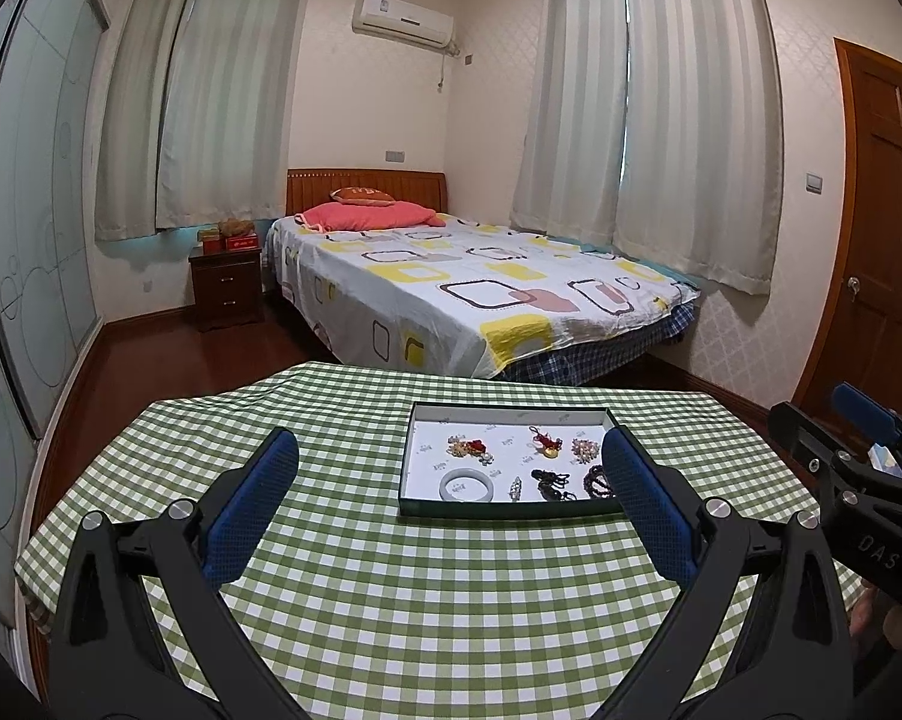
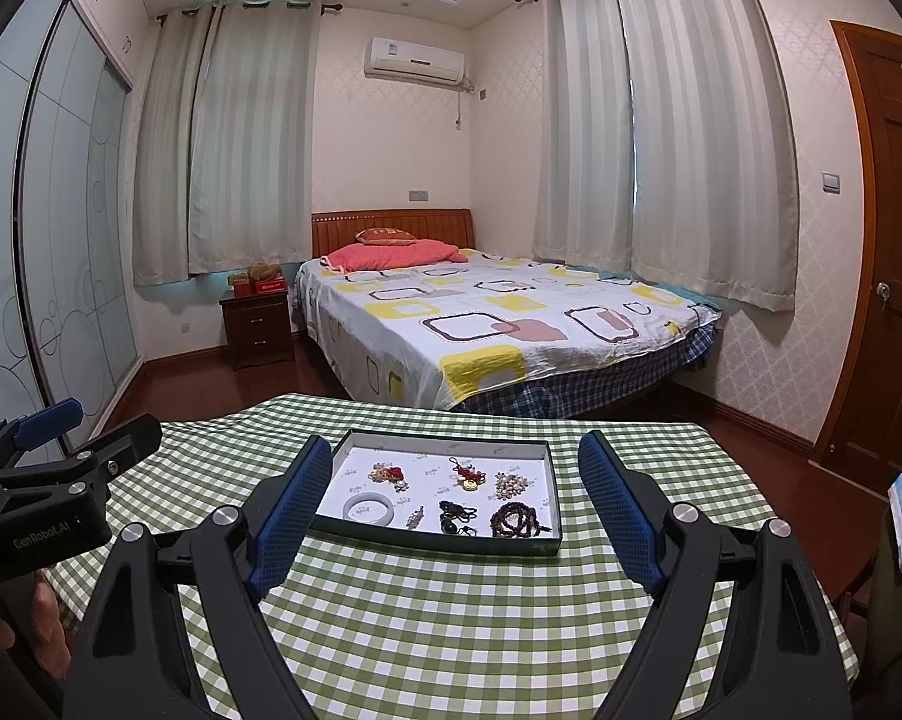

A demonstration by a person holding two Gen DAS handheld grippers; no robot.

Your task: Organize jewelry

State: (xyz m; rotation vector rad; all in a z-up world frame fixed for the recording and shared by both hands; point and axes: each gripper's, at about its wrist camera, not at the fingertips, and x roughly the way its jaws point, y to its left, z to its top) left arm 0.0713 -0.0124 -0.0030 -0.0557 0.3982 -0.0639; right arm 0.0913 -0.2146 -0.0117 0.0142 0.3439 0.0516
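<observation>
A shallow dark-rimmed tray [image 1: 499,507] [image 2: 439,538] with a white floor sits on the green checked table. In it lie a pale jade bangle [image 1: 466,486] [image 2: 365,506], a red and gold charm [image 1: 544,443] [image 2: 468,476], a pearl cluster [image 1: 585,450] [image 2: 512,484], a red and pearl piece [image 1: 469,447] [image 2: 391,473], a black cord piece [image 1: 552,483] [image 2: 454,515], a dark bead bracelet [image 1: 595,481] [image 2: 516,522] and a small silver piece [image 1: 514,488] [image 2: 415,518]. My left gripper [image 1: 451,456] and my right gripper [image 2: 451,462] are open and empty, held above the table short of the tray.
The table [image 1: 427,600] [image 2: 451,618] has a green checked cloth. Beyond it stand a bed [image 1: 469,288], a nightstand [image 1: 226,285], curtains and a wooden door [image 1: 883,228]. The right gripper shows at the right edge of the left view [image 1: 859,450], the left gripper at the left edge of the right view [image 2: 61,456].
</observation>
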